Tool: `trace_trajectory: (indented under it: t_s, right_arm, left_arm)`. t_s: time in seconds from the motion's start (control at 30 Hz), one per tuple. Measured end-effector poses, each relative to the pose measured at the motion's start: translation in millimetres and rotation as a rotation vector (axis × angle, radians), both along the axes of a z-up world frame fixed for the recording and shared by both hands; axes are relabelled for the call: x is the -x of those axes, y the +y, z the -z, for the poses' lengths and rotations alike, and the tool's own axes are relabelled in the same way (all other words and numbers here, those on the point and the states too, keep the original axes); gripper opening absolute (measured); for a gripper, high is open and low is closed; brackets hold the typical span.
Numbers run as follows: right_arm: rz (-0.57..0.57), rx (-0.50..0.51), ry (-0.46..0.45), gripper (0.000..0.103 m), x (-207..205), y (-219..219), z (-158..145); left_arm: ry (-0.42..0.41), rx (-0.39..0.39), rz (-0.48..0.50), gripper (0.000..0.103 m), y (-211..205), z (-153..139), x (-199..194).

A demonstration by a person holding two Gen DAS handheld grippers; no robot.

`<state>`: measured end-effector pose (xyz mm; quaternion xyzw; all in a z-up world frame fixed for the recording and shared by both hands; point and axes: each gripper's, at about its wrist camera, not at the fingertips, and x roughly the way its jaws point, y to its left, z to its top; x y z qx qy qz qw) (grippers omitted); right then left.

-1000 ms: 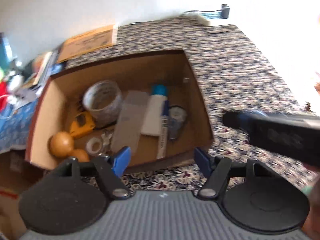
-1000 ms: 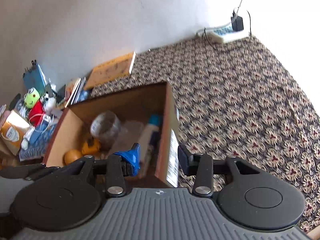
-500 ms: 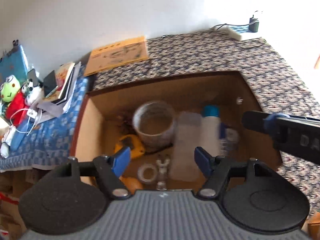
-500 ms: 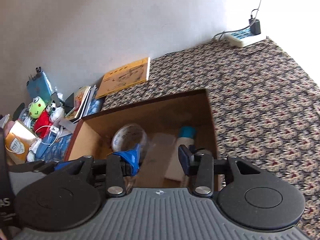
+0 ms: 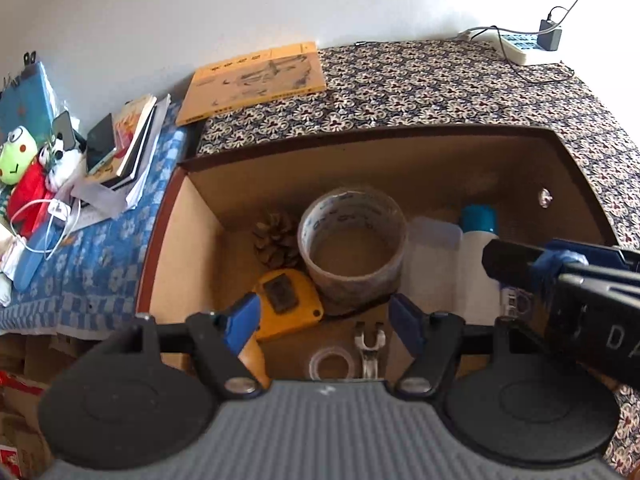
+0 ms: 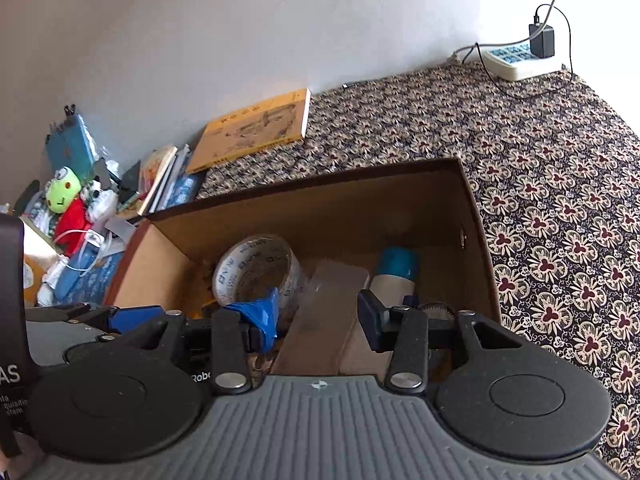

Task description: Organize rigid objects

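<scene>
Directly beneath the left gripper (image 5: 322, 322), whose jaws stand apart and empty, lie a small tape ring (image 5: 331, 364) and a clear clip (image 5: 370, 350) on the floor of the cardboard box (image 5: 192, 216). Just beyond, a yellow tape measure (image 5: 286, 302) touches the large tape roll (image 5: 352, 248); a pinecone (image 5: 276, 238) sits behind. The right gripper (image 6: 318, 320), jaws just opened wider with nothing between them, hovers over a clear case (image 6: 326, 320) beside the blue-capped bottle (image 6: 396, 270). Recommended: descend squarely, straddle one item only, avoid neighbours.
</scene>
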<state>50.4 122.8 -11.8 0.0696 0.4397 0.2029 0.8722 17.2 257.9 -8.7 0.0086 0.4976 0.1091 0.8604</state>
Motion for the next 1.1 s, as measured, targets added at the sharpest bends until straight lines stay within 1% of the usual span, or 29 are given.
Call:
trace_trajectory:
  t_s: [0.27,0.57,0.63,0.7,0.77,0.87,0.97,1.1]
  right_arm:
    - [0.004,0.030,0.050,0.028,-13.6,5.3,12.8]
    - [-0.015,0.096,0.002,0.028,-22.9,12.1,29.2]
    - [-0.014,0.069,0.007,0.028,-28.2,8.1,29.9]
    - [0.008,0.082,0.005,0.028,-32.3,5.5,32.1]
    - [0.010,0.079,0.019,0.028,-36.6,2.7,34.5]
    - [0.000,0.074,0.016,0.028,-38.0,1.4,34.6]
    - [-0.023,0.080,0.023,0.028,-38.4,2.3,37.4]
    - [-0.050,0.066,0.045,0.028,-43.6,1.0,40.7]
  left_arm:
    - [0.056,0.031,-0.012,0.072,7.9,21.5,-17.1]
    - [0.078,0.011,-0.015,0.072,7.7,36.7,-26.7]
    - [0.086,0.032,-0.011,0.072,8.0,39.1,-27.9]
    - [0.092,0.052,-0.010,0.072,8.5,40.5,-29.1]
    - [0.089,0.054,-0.010,0.072,7.2,40.5,-29.8]
    - [0.097,0.066,-0.004,0.072,4.5,42.3,-33.1]
    - [0.090,0.055,0.000,0.072,1.6,42.2,-34.6]
    - [0.097,0.063,-0.010,0.072,2.4,43.6,-36.5]
